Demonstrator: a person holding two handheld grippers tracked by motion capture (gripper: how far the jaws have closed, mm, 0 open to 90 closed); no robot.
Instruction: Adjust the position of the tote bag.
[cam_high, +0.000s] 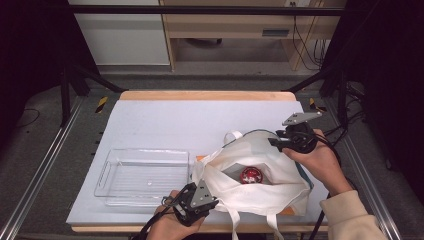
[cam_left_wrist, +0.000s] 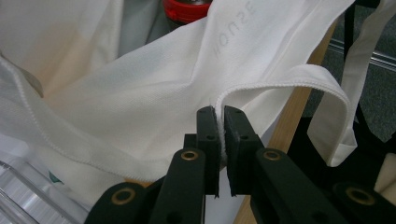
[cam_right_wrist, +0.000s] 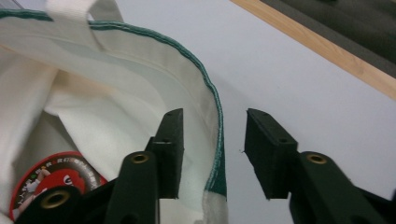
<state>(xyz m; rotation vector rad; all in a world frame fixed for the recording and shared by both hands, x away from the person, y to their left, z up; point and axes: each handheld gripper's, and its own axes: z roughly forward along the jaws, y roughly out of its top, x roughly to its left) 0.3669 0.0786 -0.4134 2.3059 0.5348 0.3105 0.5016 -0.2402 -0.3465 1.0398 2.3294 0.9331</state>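
Note:
A white cloth tote bag (cam_high: 260, 192) lies open on the right of the table, with a red-lidded round thing (cam_high: 251, 175) inside it. My left gripper (cam_high: 196, 191) is at the bag's near-left corner, and in the left gripper view it (cam_left_wrist: 218, 114) is shut on the bag's hem (cam_left_wrist: 280, 77); the red lid (cam_left_wrist: 187, 9) shows beyond it. My right gripper (cam_high: 280, 142) is at the bag's far right edge. In the right gripper view its jaws (cam_right_wrist: 214, 116) straddle the green-trimmed rim (cam_right_wrist: 212, 98) with a gap on both sides, and the red lid (cam_right_wrist: 51, 177) lies below.
An empty clear plastic tray (cam_high: 107, 175) stands left of the bag on the white mat (cam_high: 200, 120). The table's wooden edge (cam_high: 200, 95) runs along the far side. A loose bag handle (cam_left_wrist: 341, 107) hangs over the near edge.

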